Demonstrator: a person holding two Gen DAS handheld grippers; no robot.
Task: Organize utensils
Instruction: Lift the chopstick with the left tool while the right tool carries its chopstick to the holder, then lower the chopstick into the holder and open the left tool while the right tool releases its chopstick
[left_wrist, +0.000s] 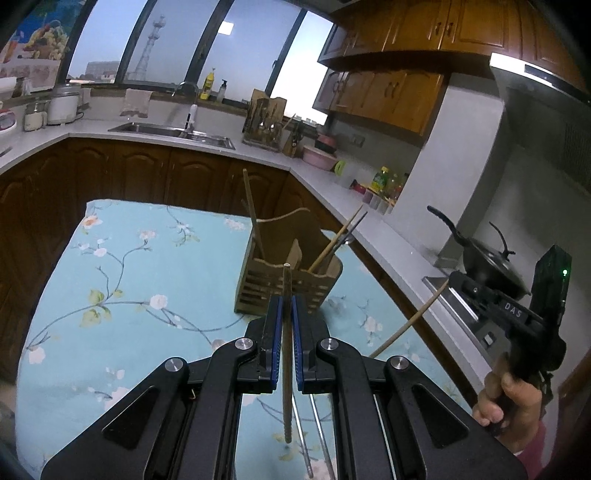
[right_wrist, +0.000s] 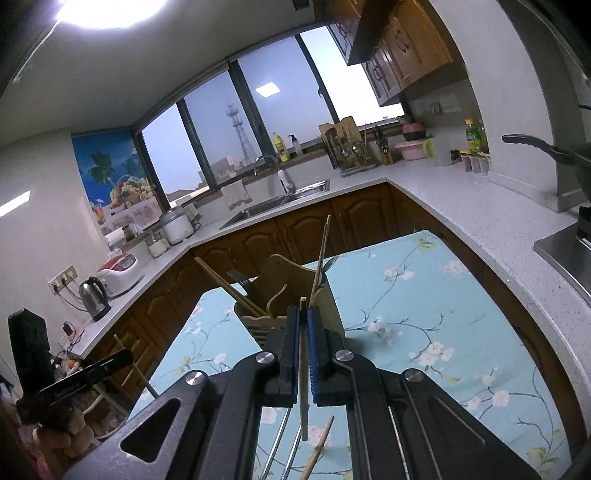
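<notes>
A slatted wooden utensil holder (left_wrist: 288, 277) stands on a table with a light blue floral cloth (left_wrist: 122, 295); it also shows in the right wrist view (right_wrist: 295, 299). Chopsticks (left_wrist: 255, 218) and other utensils stick out of it. My left gripper (left_wrist: 287, 306) is shut on a wooden chopstick (left_wrist: 287, 369), held upright just in front of the holder. My right gripper (right_wrist: 303, 317) is shut on another chopstick (right_wrist: 303, 402), also just in front of the holder. Metal chopsticks (left_wrist: 317, 435) lie on the cloth below; in the right wrist view they (right_wrist: 280, 439) lie beside a wooden one (right_wrist: 319, 446).
A kitchen counter (left_wrist: 258, 151) wraps around the table, with a sink (left_wrist: 173, 133), a second utensil rack (left_wrist: 264, 125), bowls and bottles. A wok (left_wrist: 491, 262) sits on the stove at right. A kettle (right_wrist: 94, 297) and rice cookers stand at left.
</notes>
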